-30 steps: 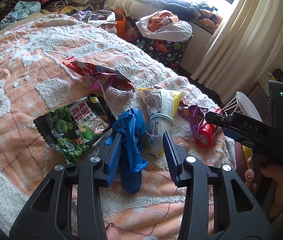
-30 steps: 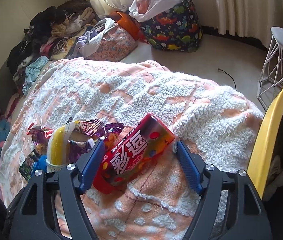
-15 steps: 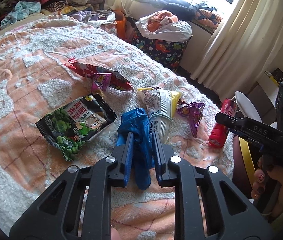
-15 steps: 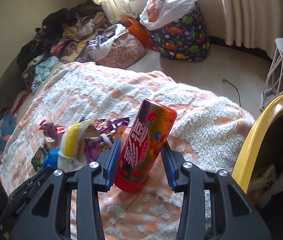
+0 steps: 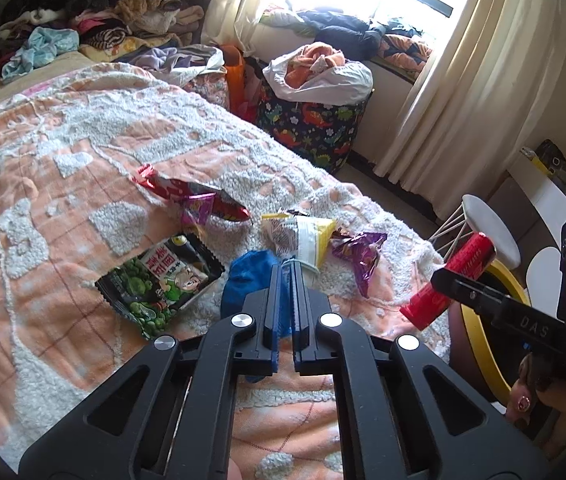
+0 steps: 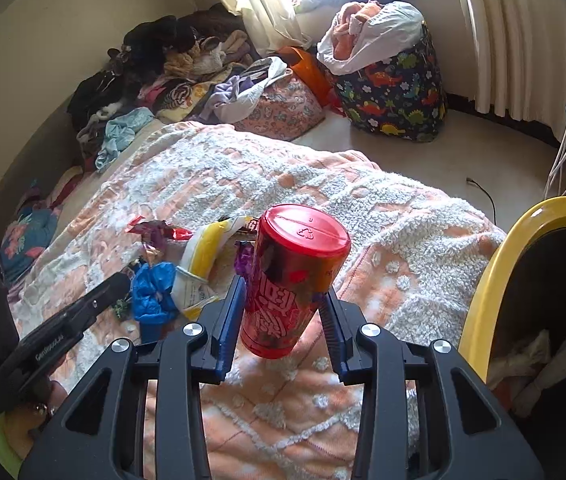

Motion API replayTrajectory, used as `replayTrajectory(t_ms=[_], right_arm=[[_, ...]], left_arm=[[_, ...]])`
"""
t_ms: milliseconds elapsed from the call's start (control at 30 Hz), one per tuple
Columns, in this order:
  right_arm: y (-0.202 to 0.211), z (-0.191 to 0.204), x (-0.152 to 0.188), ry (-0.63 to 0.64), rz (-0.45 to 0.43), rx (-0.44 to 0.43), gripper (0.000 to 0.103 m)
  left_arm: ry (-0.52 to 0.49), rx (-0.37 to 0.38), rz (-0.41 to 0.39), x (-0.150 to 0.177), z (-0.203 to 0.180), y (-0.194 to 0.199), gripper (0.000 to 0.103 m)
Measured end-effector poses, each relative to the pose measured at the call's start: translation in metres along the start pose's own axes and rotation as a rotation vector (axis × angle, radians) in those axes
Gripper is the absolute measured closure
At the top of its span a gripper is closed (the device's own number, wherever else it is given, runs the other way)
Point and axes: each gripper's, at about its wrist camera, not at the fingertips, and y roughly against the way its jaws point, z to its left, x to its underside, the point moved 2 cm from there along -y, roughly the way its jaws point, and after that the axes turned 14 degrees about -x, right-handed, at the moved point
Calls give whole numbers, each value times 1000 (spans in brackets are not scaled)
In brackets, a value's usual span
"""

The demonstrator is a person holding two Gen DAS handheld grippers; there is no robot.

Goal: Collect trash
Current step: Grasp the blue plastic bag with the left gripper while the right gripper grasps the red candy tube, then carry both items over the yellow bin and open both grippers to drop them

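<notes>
On the orange and white blanket (image 5: 63, 208), my left gripper (image 5: 286, 270) is shut on a crumpled blue plastic bag (image 5: 247, 280), whose bulk bulges out to the left of the fingers. My right gripper (image 6: 283, 292) holds a red candy tube (image 6: 295, 264) lifted off the blanket, lid end facing the camera; its jaws are still closing, with the pads against the tube's sides. The left wrist view shows that tube (image 5: 455, 276) raised beside the yellow-rimmed bin (image 6: 495, 264). A green pea snack bag (image 5: 159, 280), a red wrapper (image 5: 191, 196), a yellow-white bag (image 5: 303, 240) and a purple wrapper (image 5: 359, 252) lie on the blanket.
A dinosaur-print basket (image 5: 315, 120) stuffed with clothes stands on the floor past the bed. A white stool (image 5: 491, 232) is near the bin. Clothes (image 5: 83, 20) are heaped along the far wall. Crumpled paper lies inside the bin.
My left gripper closed on the blue bag and rose a little. My right gripper closed on the red tube, lifted it off the blanket and tipped it up, lid toward the camera.
</notes>
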Motion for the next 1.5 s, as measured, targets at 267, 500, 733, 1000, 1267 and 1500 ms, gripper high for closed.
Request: replayTrajectory(t_ms=[267, 500, 733, 1000, 1267, 1500], right_arm=[[24, 5, 2, 10, -39, -5, 68], [46, 0, 6, 0, -79, -2, 68], [68, -6, 9, -12, -117, 5, 68], [90, -20, 17, -53, -150, 27, 68], [113, -31, 25, -76, -183, 44, 68], [130, -39, 30, -88, -211, 48, 68]], left_arm=[[-11, 30, -42, -10, -11, 20, 102], [-50, 35, -56, -8, -26, 28, 103], [-39, -107, -27, 2, -15, 14, 69], [-50, -195, 42, 14, -3, -15, 67], [-40, -192, 66, 17, -6, -20, 96], [-63, -103, -6, 1, -34, 10, 96]])
